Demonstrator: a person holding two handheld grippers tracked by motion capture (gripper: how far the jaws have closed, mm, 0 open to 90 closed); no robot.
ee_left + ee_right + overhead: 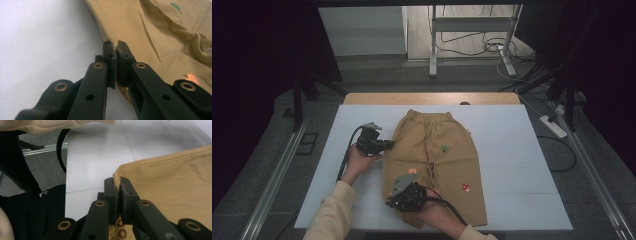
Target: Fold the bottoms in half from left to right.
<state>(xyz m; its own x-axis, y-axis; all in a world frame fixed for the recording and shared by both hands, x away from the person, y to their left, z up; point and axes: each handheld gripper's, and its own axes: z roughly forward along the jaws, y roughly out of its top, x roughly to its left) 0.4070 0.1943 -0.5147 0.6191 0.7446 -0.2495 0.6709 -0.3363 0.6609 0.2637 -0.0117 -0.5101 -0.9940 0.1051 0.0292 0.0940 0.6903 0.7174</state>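
Both grips set: left gripper pinches the shorts side edge, right gripper pinches the hem corner; folding not yet started, shorts flat on tabletop.

Tan shorts with green, orange and red motifs on a white table.

Tan shorts — matt woven cloth; white table cover — smooth, faintly glossy.

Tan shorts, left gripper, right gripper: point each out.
tan shorts (pixel 447 165), high view, on the right leg's flat cloth.
left gripper (pixel 116 47), left gripper view, between its tips, shut on the shorts' side edge.
right gripper (pixel 117 182), right gripper view, between its tips, shut on the hem corner.
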